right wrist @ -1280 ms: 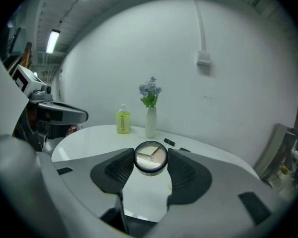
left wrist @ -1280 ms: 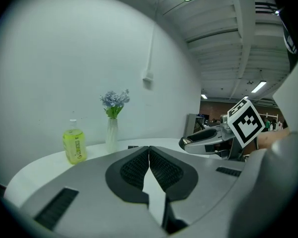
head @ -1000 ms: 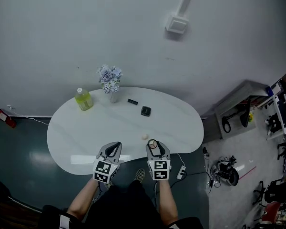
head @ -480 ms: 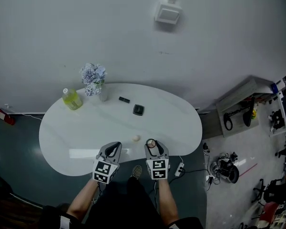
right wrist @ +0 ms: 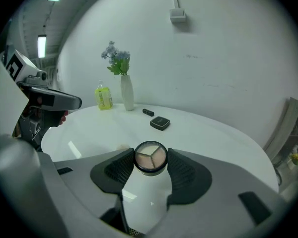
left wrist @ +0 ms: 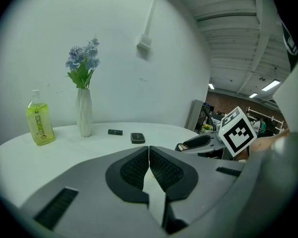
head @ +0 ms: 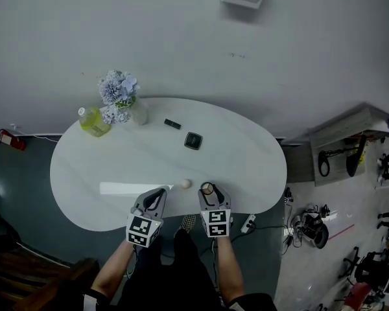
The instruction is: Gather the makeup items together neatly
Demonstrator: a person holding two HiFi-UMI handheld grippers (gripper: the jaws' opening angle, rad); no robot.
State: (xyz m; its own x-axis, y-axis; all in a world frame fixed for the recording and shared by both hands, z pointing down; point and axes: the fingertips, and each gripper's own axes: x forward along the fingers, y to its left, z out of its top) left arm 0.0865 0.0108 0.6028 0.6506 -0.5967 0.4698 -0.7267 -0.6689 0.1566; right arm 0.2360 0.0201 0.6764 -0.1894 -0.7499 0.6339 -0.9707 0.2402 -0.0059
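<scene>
Spreading across the head view, one white rounded tabletop (head: 117,173) is shown against a pale wall. Two grippers are held at its near edge. The left gripper (left wrist: 149,155) is shown with its jaws pressed together and nothing between them. The right gripper (head: 208,192) is shown with its jaws pinching one round eyeshadow palette (right wrist: 150,157) by its rim, above the near edge.

At the far left, one vase of blue flowers (head: 137,112) and one green bottle (head: 91,122) are set close together. One square black compact (head: 193,140) and one small black stick (head: 172,124) are laid near each other towards the far side. One small beige puff (head: 185,183) is left apart, near the front edge, between the two grippers.

Four makeup items are counted in all. Since the palette is gripped only at its edge, it could probably be dropped if the jaws were tilted or loosened. The puff could be knocked off the edge by a passing gripper.
</scene>
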